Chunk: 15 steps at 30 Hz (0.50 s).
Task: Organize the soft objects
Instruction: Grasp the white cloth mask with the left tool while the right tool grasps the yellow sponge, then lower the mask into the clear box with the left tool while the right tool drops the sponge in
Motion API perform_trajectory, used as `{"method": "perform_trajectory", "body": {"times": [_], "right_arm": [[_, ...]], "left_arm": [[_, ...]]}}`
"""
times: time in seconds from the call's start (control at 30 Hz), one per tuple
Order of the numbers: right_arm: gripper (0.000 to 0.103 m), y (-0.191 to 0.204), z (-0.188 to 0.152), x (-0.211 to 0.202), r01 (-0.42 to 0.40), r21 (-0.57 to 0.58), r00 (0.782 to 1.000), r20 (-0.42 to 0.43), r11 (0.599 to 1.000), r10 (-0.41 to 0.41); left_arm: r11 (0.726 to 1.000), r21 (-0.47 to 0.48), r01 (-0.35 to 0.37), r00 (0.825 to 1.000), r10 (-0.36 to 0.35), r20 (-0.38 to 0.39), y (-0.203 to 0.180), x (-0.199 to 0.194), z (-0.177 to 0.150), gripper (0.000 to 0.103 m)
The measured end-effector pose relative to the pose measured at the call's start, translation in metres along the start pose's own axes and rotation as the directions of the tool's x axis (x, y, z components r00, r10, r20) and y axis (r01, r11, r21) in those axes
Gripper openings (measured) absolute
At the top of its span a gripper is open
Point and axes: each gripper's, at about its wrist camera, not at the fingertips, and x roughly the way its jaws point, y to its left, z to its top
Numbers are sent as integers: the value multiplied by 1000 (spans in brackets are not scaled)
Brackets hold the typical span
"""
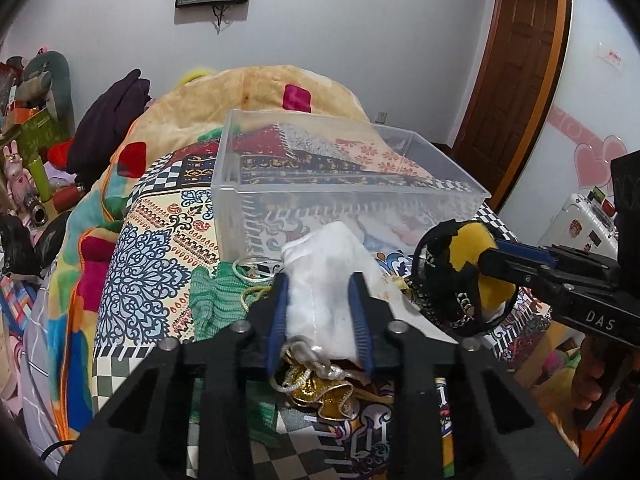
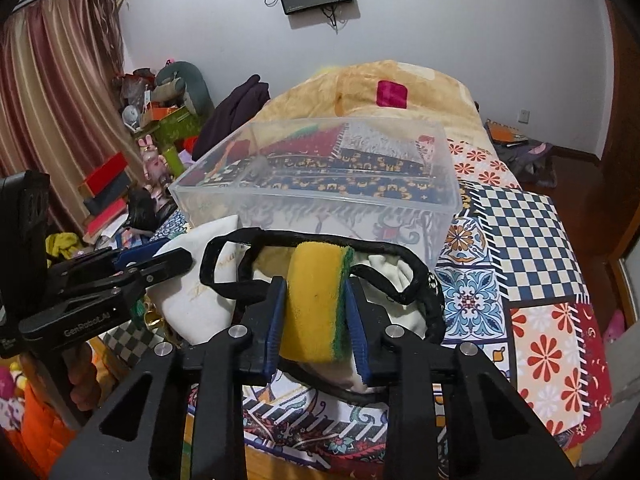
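My left gripper (image 1: 320,280) is shut on a white drawstring pouch (image 1: 328,280), held just before the clear plastic box (image 1: 352,196). My right gripper (image 2: 314,280) is shut on a yellow-and-green sponge (image 2: 312,300), with a black strap (image 2: 320,238) looped around it. In the left wrist view the right gripper (image 1: 490,264) holds the sponge (image 1: 472,248) to the right of the pouch. In the right wrist view the left gripper (image 2: 176,258) grips the pouch (image 2: 200,296) at left. The box (image 2: 320,208) holds nothing; the bedspread shows through it.
A green knit cloth (image 1: 216,300) and a gold pouch (image 1: 328,394) lie on the patterned bedspread (image 2: 520,240) under my left gripper. A tan blanket (image 1: 260,92) is heaped behind the box. Clutter and curtains stand left of the bed; a wooden door (image 1: 516,80) is at right.
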Motion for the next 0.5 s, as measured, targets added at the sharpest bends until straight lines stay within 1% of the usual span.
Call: {"method": "perform_trajectory", "body": {"times": [0.1, 0.3, 0.5], "right_arm": [[24, 1, 1, -5, 4, -7, 1000, 24, 1000, -4], [24, 1, 8, -21, 10, -17, 996, 84, 1000, -9], [24, 1, 21, -44, 39, 4, 986, 162, 999, -39]], "left_arm": [[1000, 20, -2, 1000, 2, 20, -5, -5, 0, 13], [999, 48, -13, 996, 9, 86, -12, -25, 7, 10], [999, 32, -17, 986, 12, 165, -10, -52, 23, 10]]}}
